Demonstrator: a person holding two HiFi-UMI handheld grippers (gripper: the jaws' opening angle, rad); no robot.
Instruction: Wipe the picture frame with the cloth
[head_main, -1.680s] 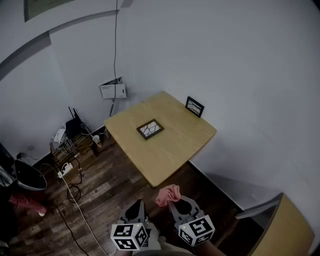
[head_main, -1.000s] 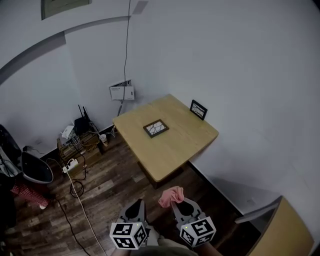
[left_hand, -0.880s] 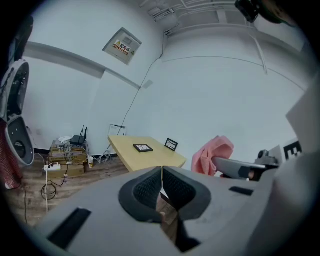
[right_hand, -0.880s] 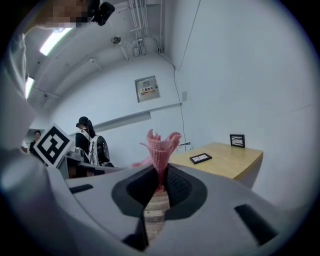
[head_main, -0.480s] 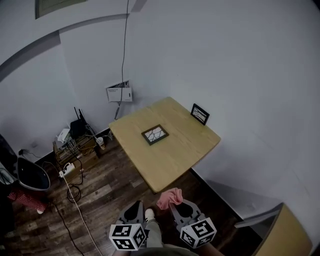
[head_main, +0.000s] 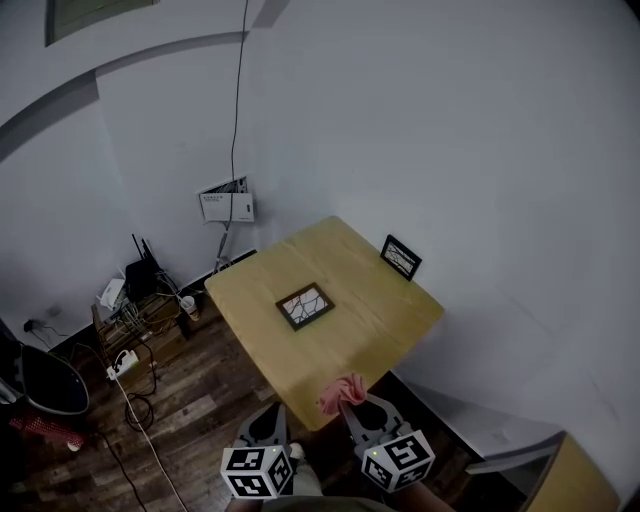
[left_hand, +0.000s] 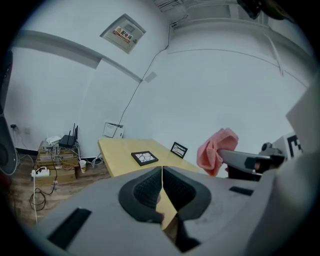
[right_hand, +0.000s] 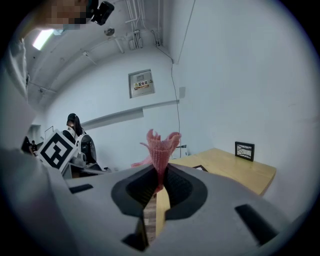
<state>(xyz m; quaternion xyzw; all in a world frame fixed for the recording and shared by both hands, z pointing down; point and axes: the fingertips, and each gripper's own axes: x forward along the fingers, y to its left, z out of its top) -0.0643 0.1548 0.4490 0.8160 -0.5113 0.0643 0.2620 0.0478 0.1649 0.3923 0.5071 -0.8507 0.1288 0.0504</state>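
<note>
A dark picture frame lies flat in the middle of the wooden table. A second frame stands upright at the table's far right edge by the wall. My right gripper is shut on a pink cloth, which sticks up from its jaws just above the table's near edge. In the right gripper view the cloth rises between the closed jaws. My left gripper is shut with nothing in it, beside the right one. The left gripper view shows the flat frame ahead on the table.
A white wall runs behind and to the right of the table. Cables, a router and a power strip clutter the wood floor at the left. A white box hangs on the wall. Another wooden surface shows at the lower right.
Both grippers have come closer to the table; its near edge now sits right in front of them. The cloth stays held in the right gripper.
</note>
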